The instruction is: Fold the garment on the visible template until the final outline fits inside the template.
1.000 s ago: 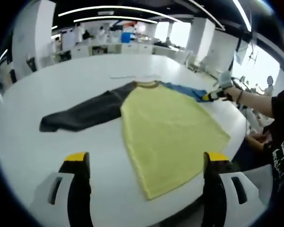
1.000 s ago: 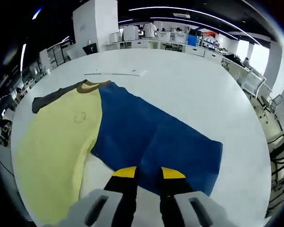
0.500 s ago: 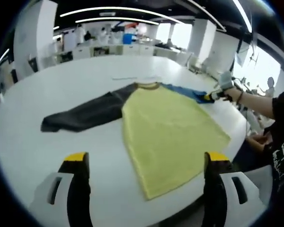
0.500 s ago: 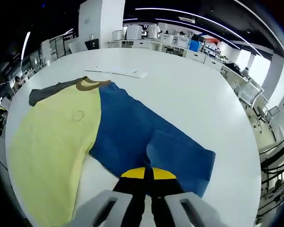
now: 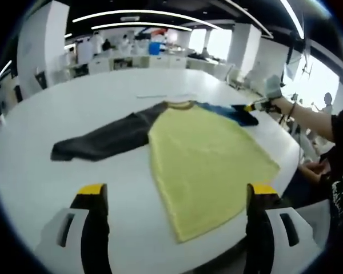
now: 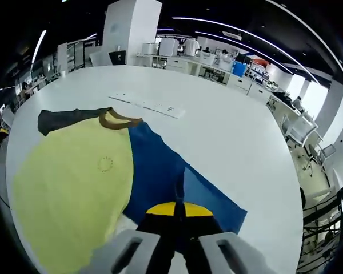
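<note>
White bench (image 5: 74, 108) carried my raglan shirt (image 5: 206, 154) at frame centre. My right tongs (image 6: 176, 210) pinched the blue sleeve (image 6: 177, 188); my left tongs (image 5: 174, 194) hung released. I judged carrying the sleeve flat across the yellow body best.

No readable text, brand or number can be made out. A faint round emblem (image 6: 105, 164) is printed on the yellow garment front (image 6: 68, 188), at about nine o'clock in the right gripper view, but its lettering is too small to be read. White print is seen on a person's dark sleeve (image 5: 338, 184) at three o'clock in the left gripper view, illegible.
</note>
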`<action>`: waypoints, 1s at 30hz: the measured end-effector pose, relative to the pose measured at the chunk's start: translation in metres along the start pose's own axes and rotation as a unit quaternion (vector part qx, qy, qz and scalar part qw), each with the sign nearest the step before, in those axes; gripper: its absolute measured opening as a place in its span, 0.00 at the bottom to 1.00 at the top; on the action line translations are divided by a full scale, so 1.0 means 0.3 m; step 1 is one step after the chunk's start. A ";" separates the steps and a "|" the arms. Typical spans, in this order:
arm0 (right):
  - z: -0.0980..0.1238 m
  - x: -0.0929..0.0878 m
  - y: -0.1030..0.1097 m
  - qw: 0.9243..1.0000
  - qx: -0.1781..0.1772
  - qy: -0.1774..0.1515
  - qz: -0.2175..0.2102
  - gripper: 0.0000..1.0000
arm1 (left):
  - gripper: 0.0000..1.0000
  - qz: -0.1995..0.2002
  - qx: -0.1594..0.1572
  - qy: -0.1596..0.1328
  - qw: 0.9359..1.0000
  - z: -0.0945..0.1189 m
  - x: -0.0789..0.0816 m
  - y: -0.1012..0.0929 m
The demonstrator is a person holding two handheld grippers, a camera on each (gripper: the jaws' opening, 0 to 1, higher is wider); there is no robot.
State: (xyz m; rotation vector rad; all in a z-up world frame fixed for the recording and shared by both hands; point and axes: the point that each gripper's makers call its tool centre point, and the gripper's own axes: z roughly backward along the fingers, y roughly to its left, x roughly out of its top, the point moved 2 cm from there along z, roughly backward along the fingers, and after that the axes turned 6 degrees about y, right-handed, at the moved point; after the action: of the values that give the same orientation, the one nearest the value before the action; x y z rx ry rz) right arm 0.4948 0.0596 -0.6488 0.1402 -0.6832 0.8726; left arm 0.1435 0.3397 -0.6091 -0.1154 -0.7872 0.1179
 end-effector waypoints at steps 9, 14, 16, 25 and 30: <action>-0.008 0.081 0.091 1.000 0.020 -0.014 0.020 0.00 | 0.97 -0.001 -0.007 -0.007 1.000 0.011 0.007 -0.001; -0.011 0.119 0.142 0.999 0.032 -0.024 0.020 0.00 | 0.97 0.011 -0.009 -0.007 1.000 0.010 0.001 0.003; -0.017 0.130 0.153 0.999 0.036 -0.027 0.021 0.00 | 0.97 0.010 -0.009 -0.007 1.000 0.010 -0.002 0.000; -0.044 0.188 0.210 0.998 0.051 -0.035 0.013 0.00 | 0.97 0.009 -0.017 -0.002 1.000 0.007 -0.009 -0.011; -0.055 0.222 0.263 0.997 0.065 -0.040 0.000 0.00 | 0.97 0.006 -0.018 0.001 1.000 0.005 -0.013 -0.013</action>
State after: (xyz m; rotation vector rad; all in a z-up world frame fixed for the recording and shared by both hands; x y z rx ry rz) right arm 0.4738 0.1609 -0.6336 0.2918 -0.7007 0.9153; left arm 0.1399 0.3354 -0.6100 -0.1551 -0.7867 0.1156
